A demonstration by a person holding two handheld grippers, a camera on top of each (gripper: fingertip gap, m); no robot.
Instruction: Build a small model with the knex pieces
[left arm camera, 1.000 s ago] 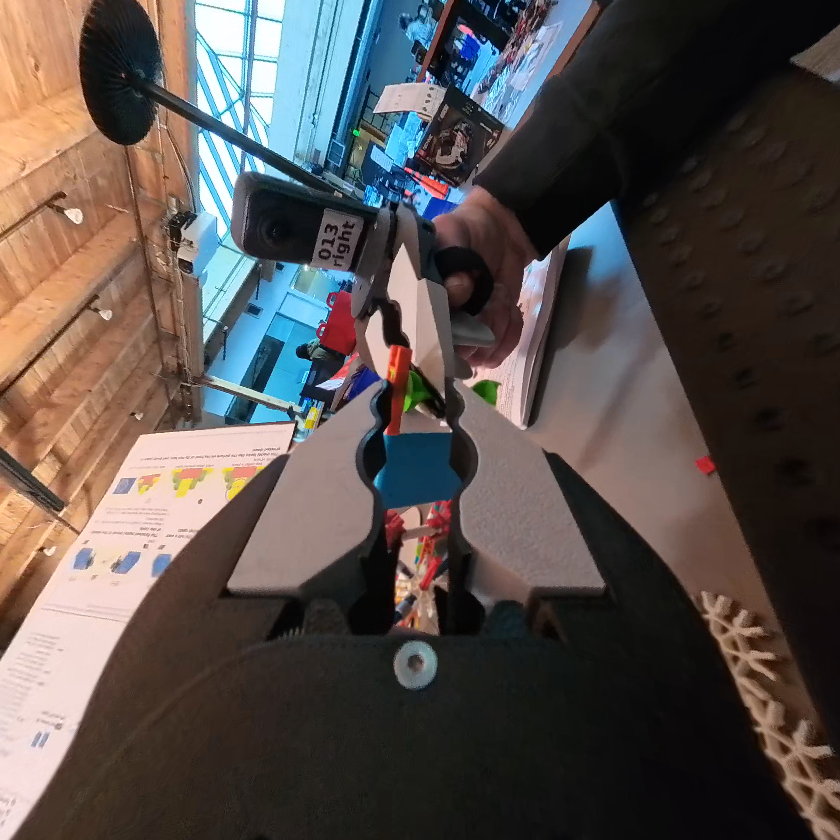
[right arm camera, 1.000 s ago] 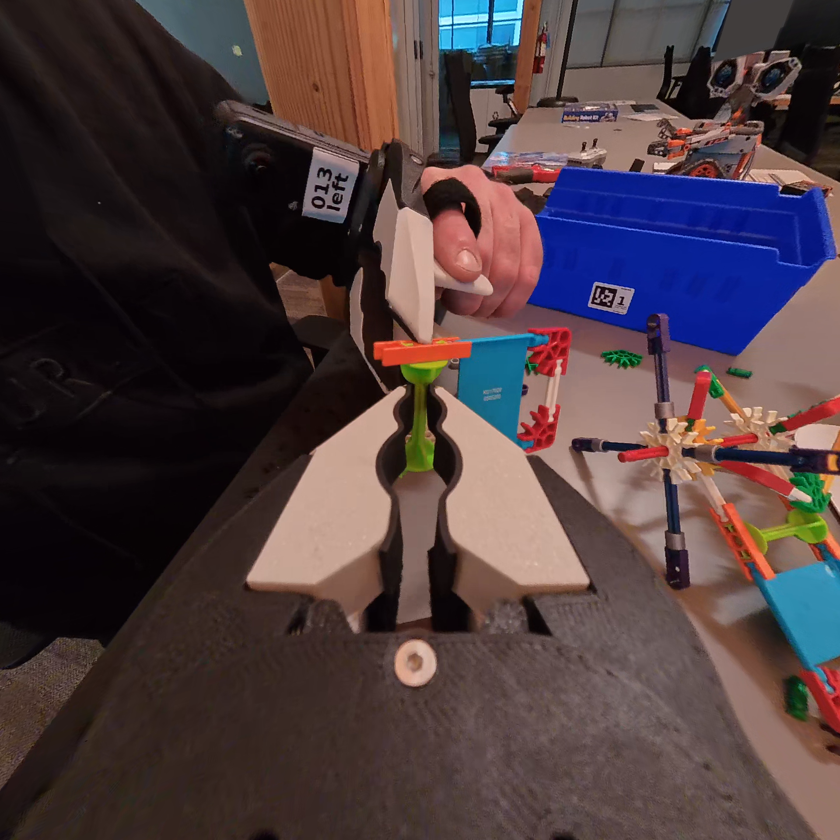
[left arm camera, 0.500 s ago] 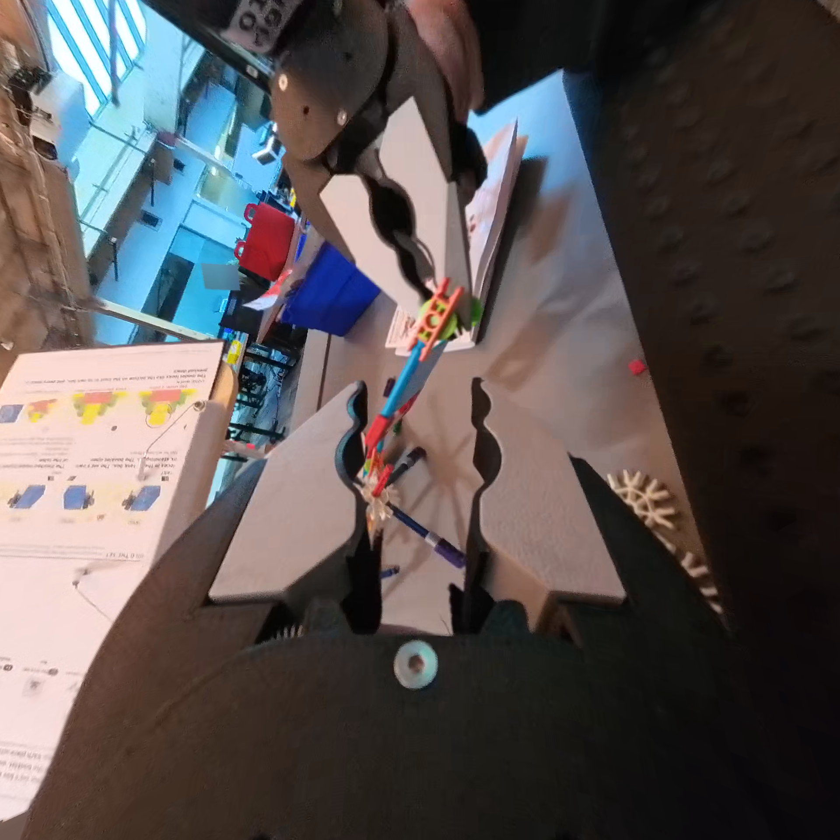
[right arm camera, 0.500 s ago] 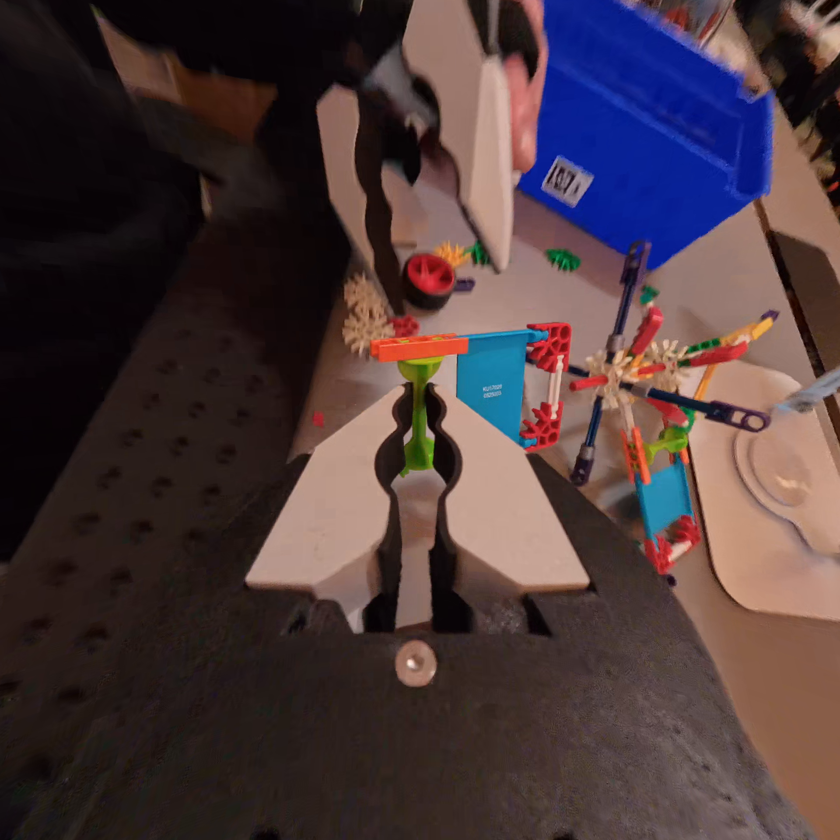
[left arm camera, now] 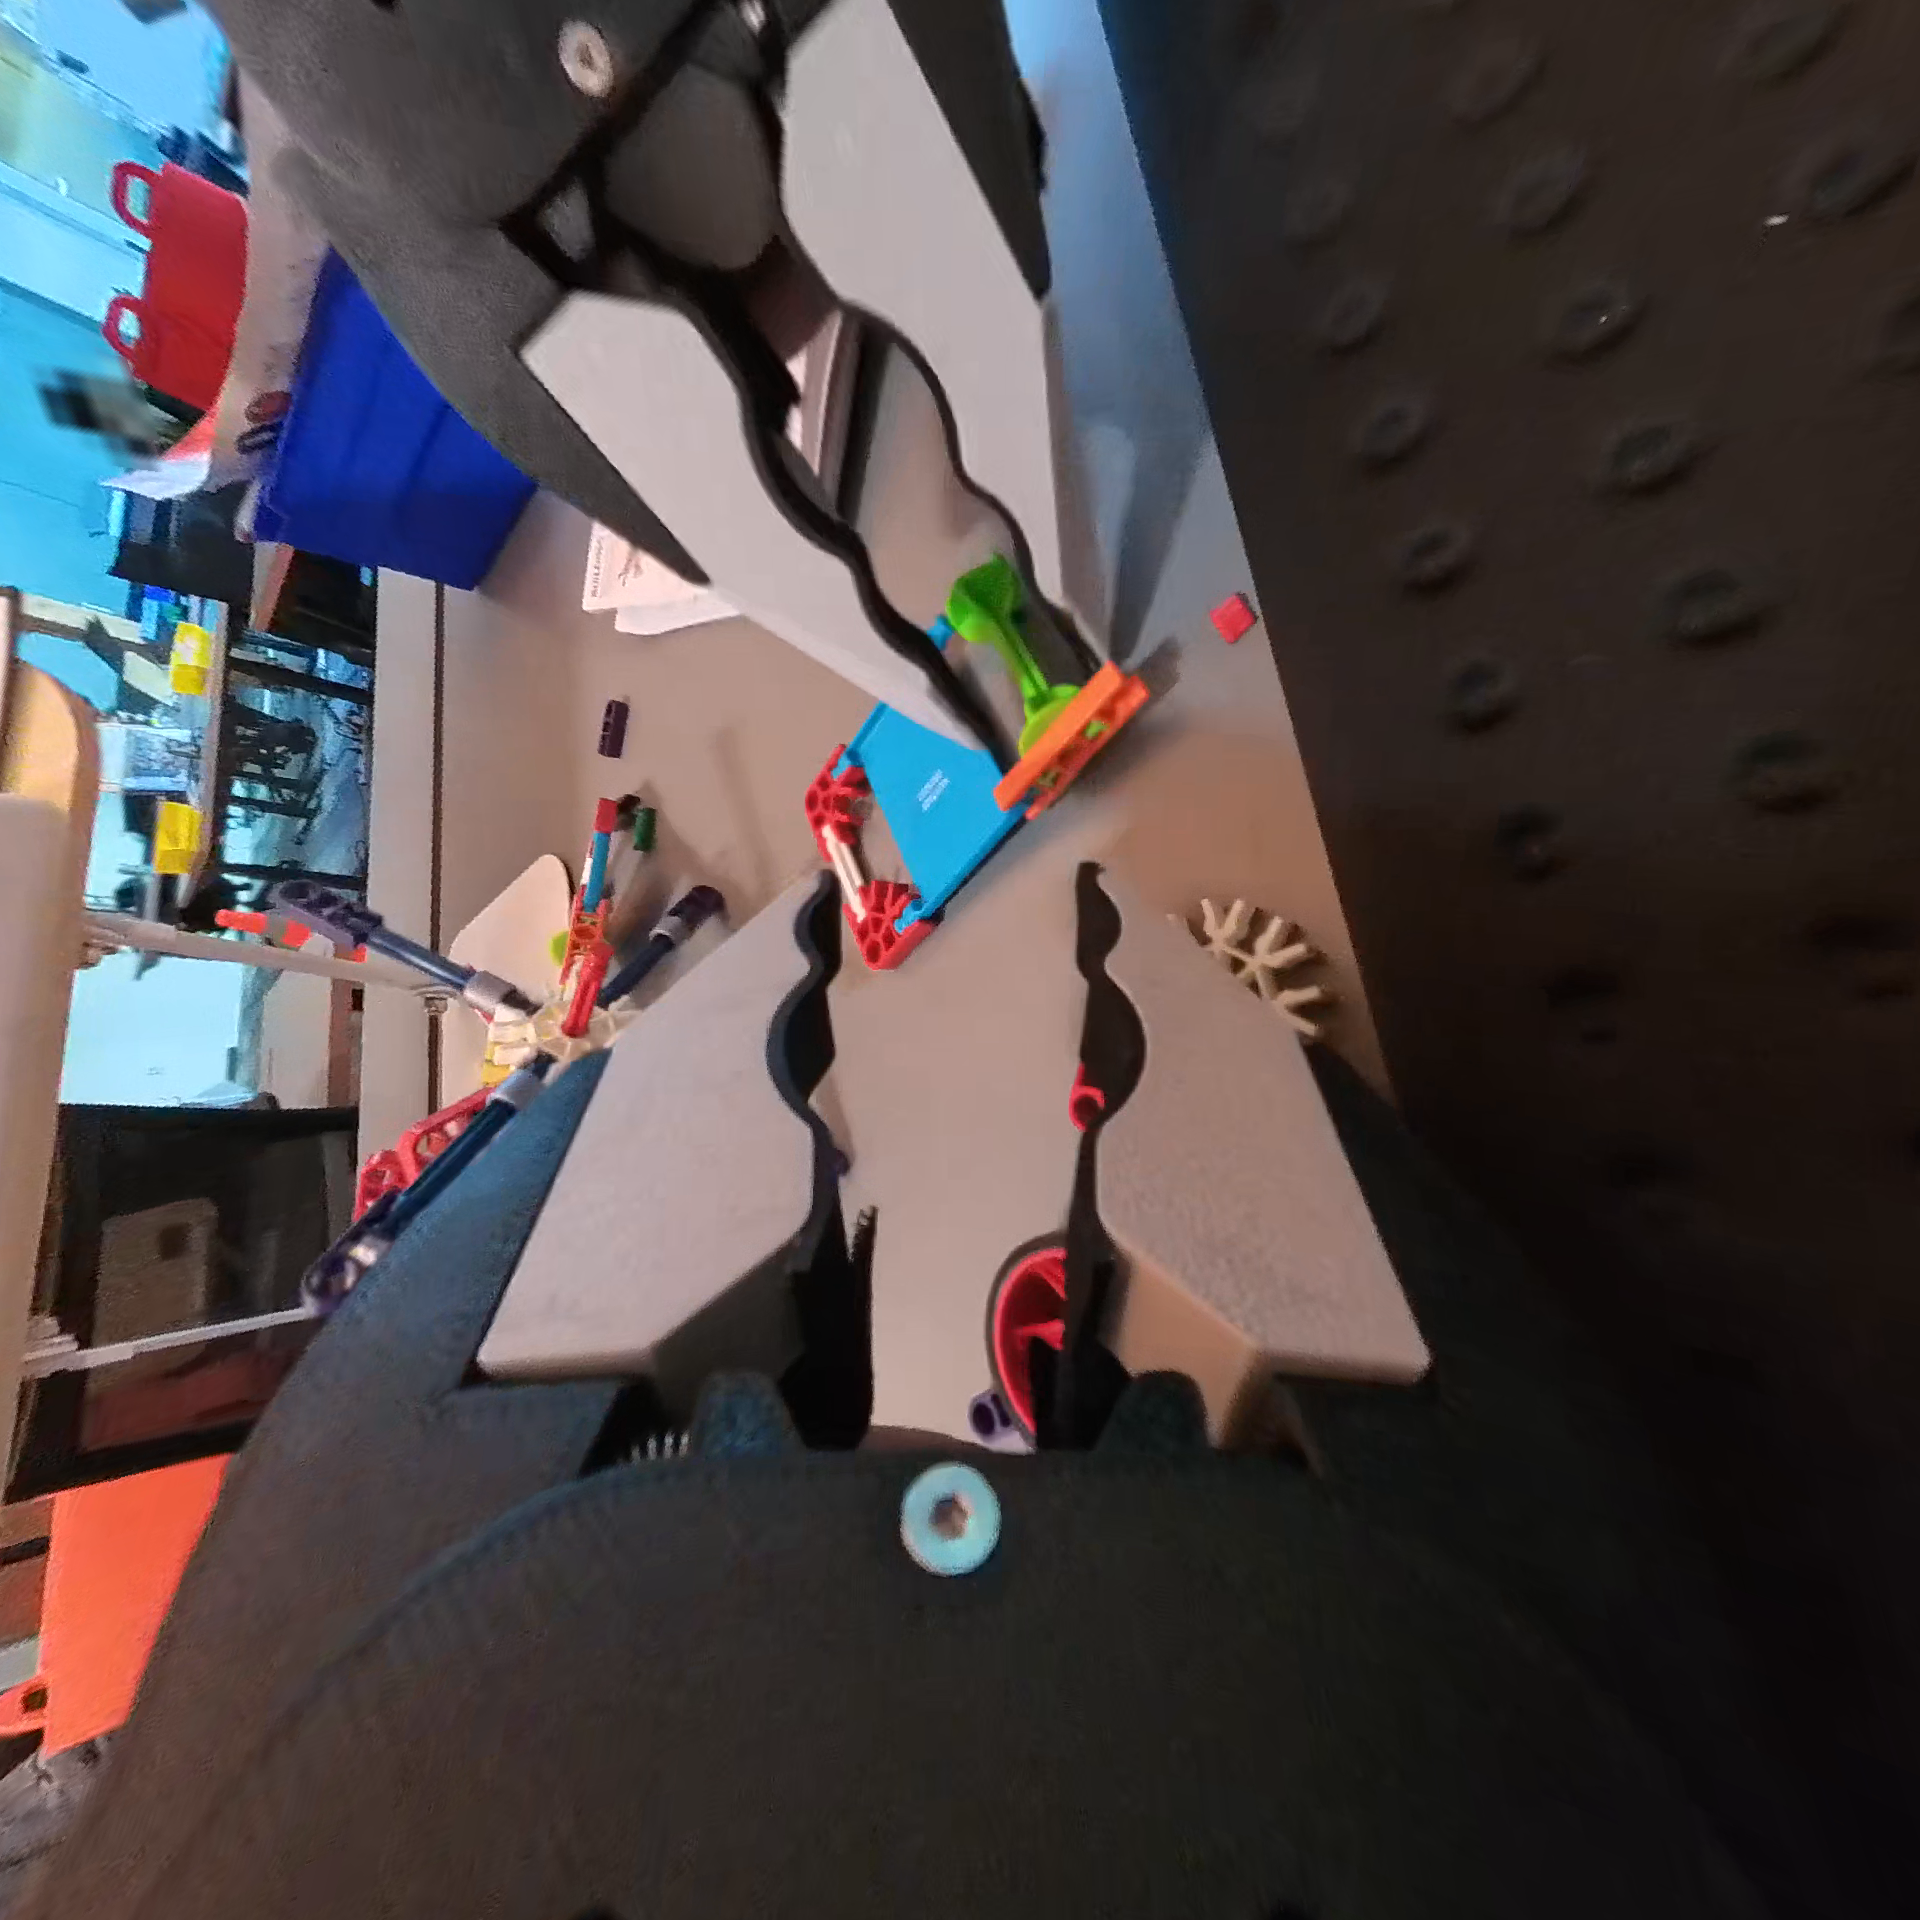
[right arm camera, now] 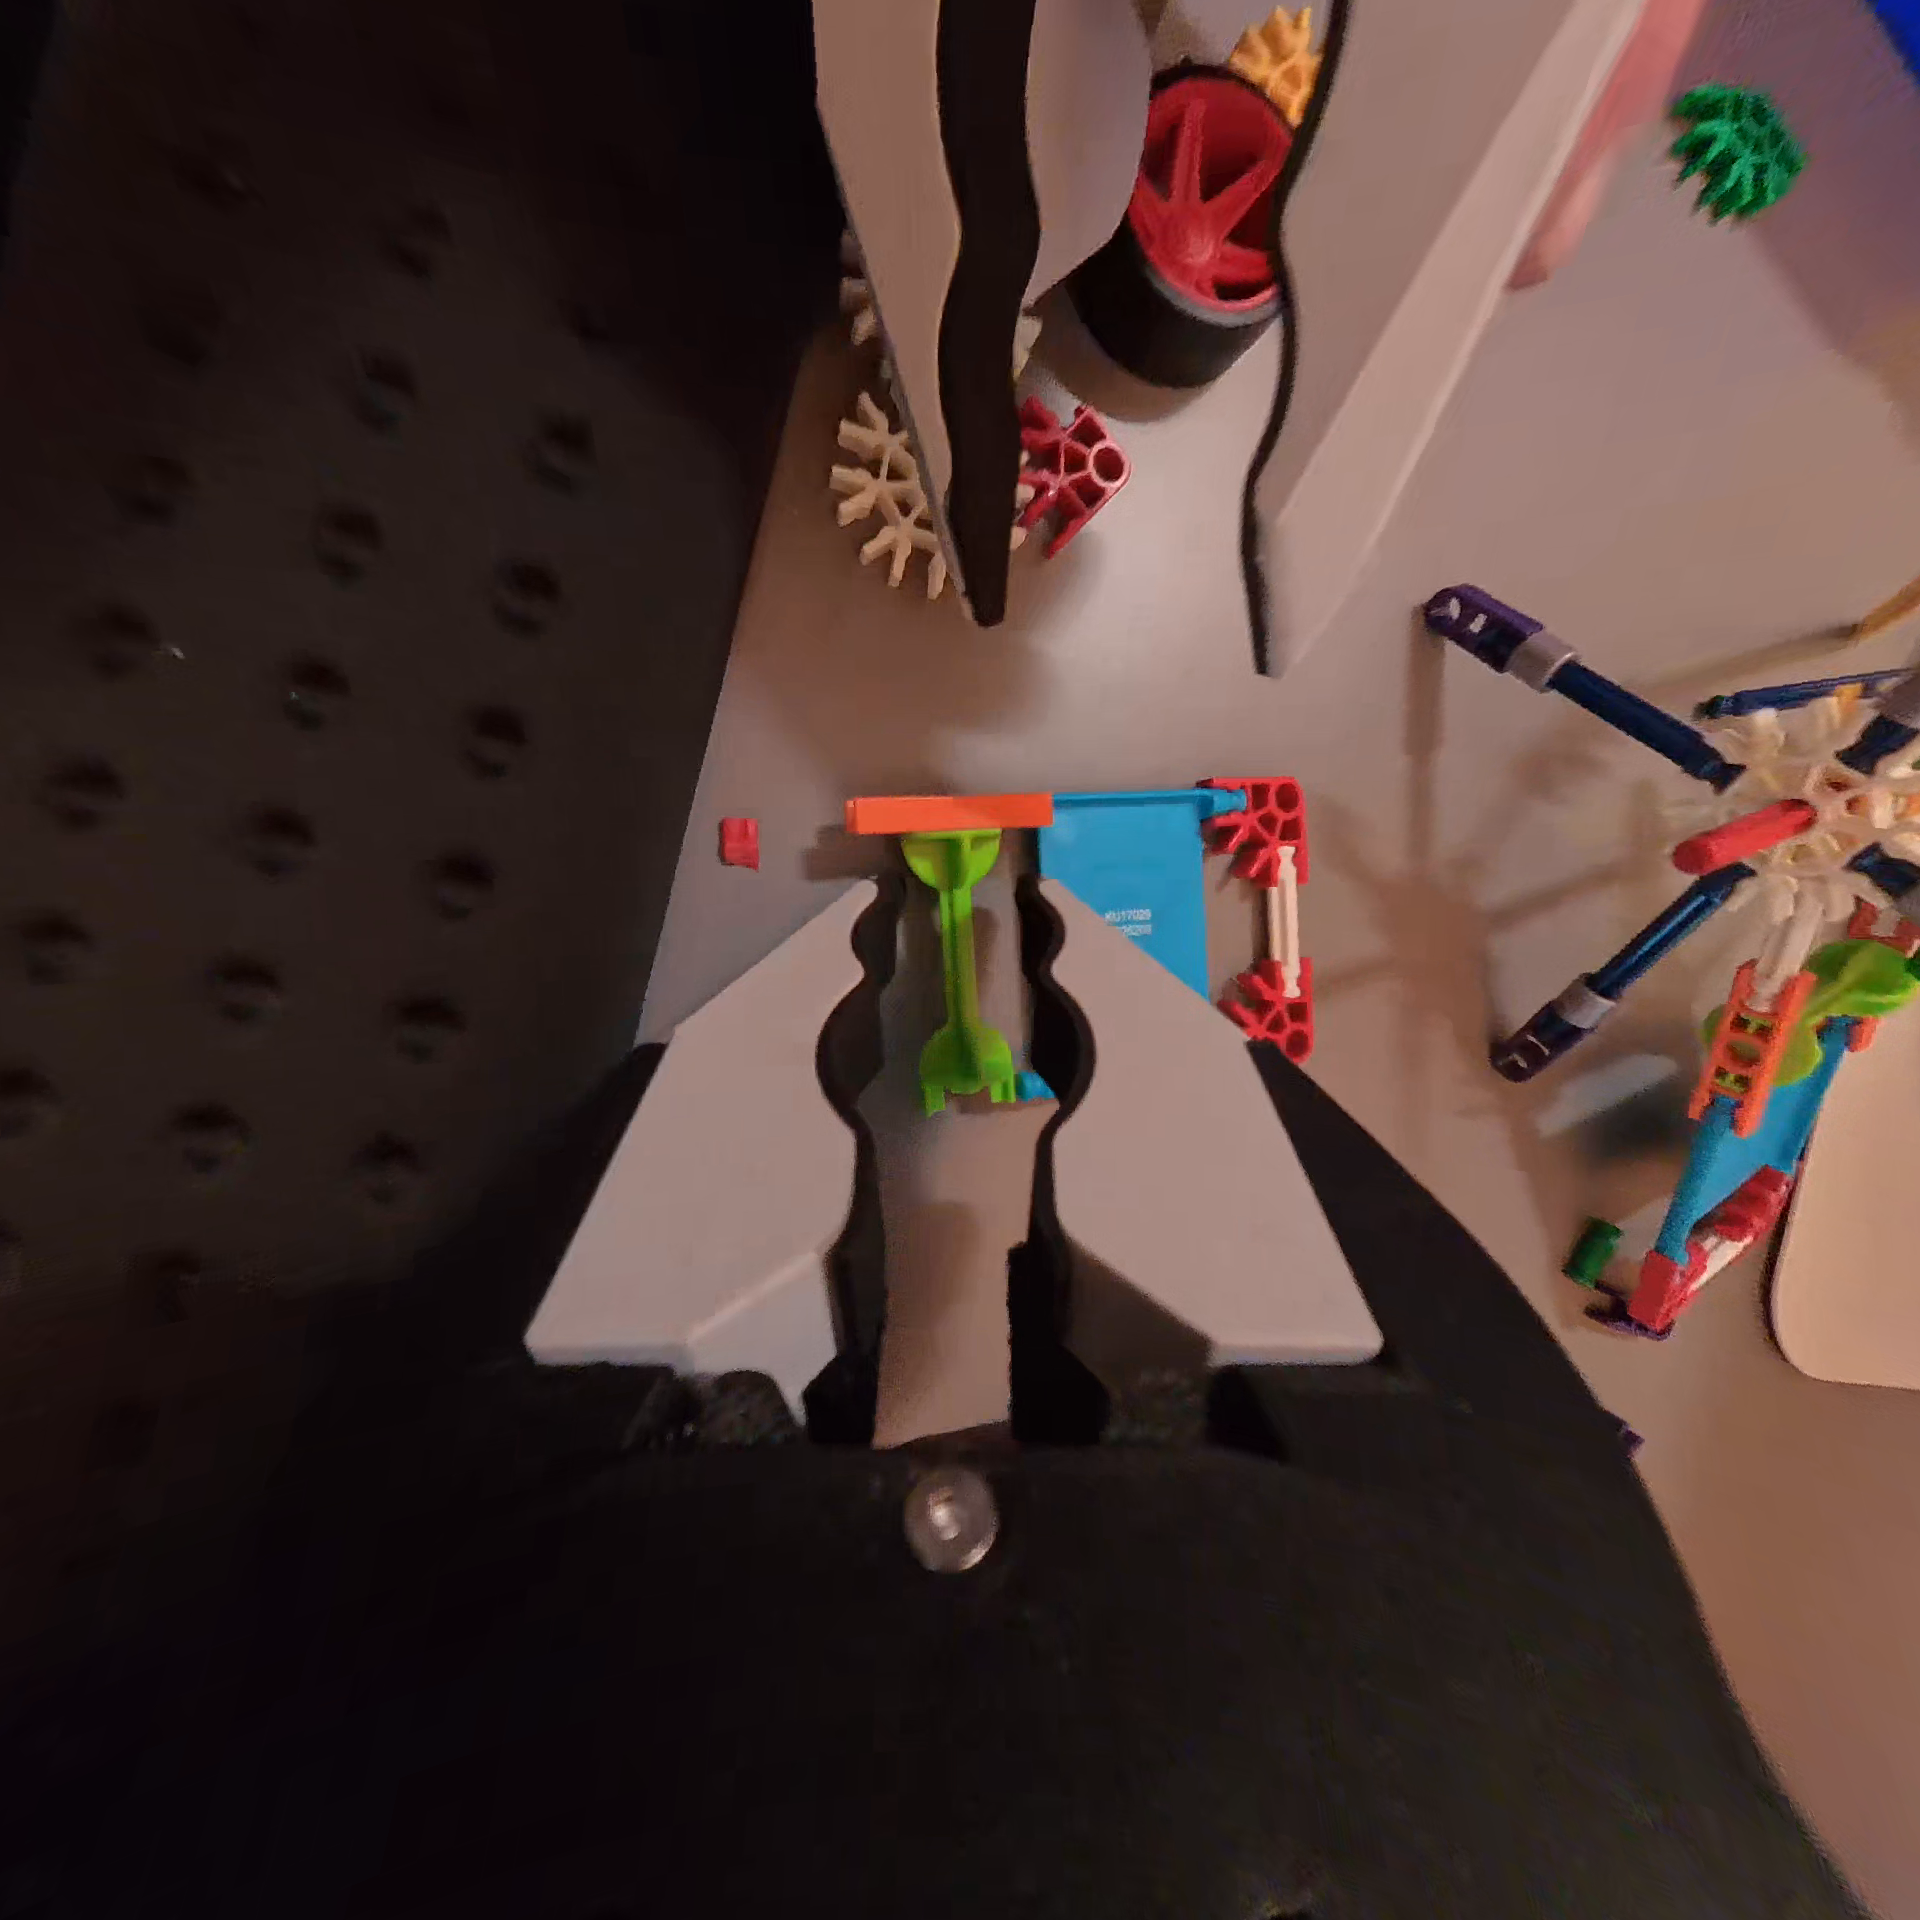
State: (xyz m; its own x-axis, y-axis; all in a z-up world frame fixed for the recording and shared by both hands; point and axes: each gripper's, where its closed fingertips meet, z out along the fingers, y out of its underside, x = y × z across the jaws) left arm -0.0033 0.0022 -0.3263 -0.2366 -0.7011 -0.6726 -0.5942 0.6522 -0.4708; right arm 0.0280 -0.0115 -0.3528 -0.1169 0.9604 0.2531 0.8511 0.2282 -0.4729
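Our right gripper [right arm camera: 956,894] has its 2 fingers set on either side of a green rod [right arm camera: 961,982], though we cannot tell whether the pads actually press it. That rod joins an orange bar [right arm camera: 945,812], which runs into a blue panel [right arm camera: 1127,883] edged by red connectors [right arm camera: 1262,821] and a short white rod [right arm camera: 1285,909]. The small assembly sits low over the grey table [right arm camera: 1039,707], near the edge of a black perforated mat [right arm camera: 312,623]. A tiny red piece [right arm camera: 739,841] lies just beside the orange bar.

Our left gripper [left arm camera: 951,883] is spread wide apart and holds nothing. Between its fingers in the right wrist view stands a red wheel [right arm camera: 1205,197], with a cream snowflake connector [right arm camera: 883,499] and a red connector [right arm camera: 1070,478] beside one fingertip. A larger spoked model [right arm camera: 1787,821] lies well apart to the right
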